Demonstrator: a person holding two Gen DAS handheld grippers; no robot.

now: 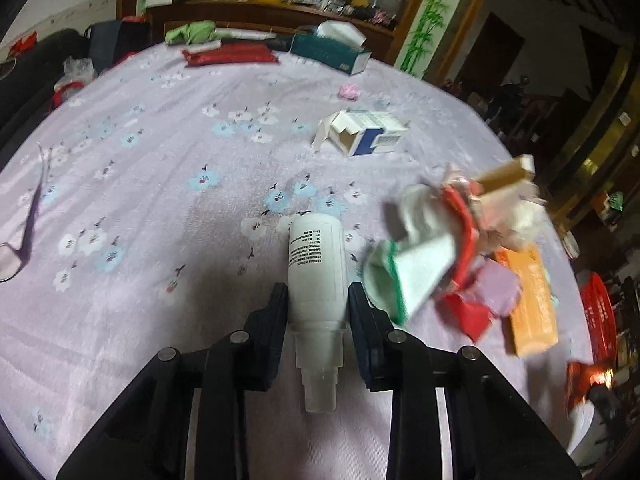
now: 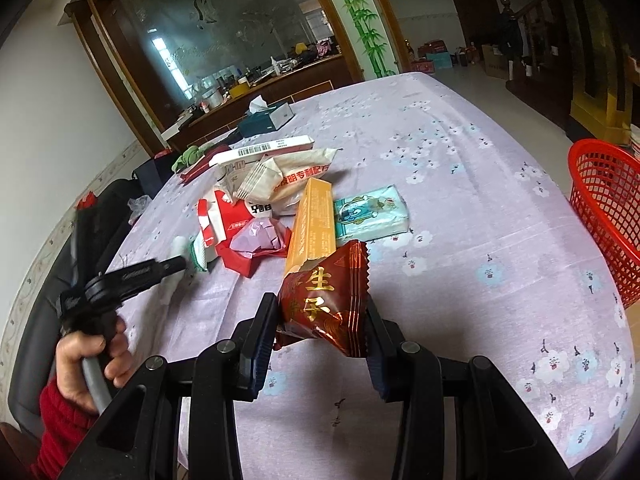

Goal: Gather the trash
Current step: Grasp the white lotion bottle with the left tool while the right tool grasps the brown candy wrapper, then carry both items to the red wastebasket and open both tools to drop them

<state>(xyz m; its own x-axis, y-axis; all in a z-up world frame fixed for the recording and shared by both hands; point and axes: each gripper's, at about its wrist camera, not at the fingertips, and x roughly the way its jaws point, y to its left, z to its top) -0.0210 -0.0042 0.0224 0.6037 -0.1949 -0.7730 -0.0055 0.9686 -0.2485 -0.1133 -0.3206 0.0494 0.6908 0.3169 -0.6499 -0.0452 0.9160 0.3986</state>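
1. Clearly, both grippers are loaded. The left gripper (image 1: 318, 300) has its jaws closed on one white bottle (image 1: 317, 268), pinched at the shoulder with the neck pointing back toward the handle; that grip probably keeps the round body from rolling out.
2. The right gripper (image 2: 322, 320) has its jaws closed on one dark red snack packet (image 2: 326, 300), pinched across its width and lifted clear of the tabletop (image 2: 460, 184).
3. Just beyond the packet lies a loose pile of trash (image 2: 256, 208), near the middle of the tabletop: one orange carton (image 2: 314, 224), one blue tissue pack (image 2: 372, 214), and several crumpled wrappers and boxes I cannot count exactly.
4. One small white box (image 1: 368, 134) lies apart from the pile, farther toward the far edge.
5. One red basket (image 2: 608, 216) stands off the right edge of the tabletop, likely where the trash goes.
6. One teal tissue box (image 2: 266, 118) sits at the far edge, probably not trash.
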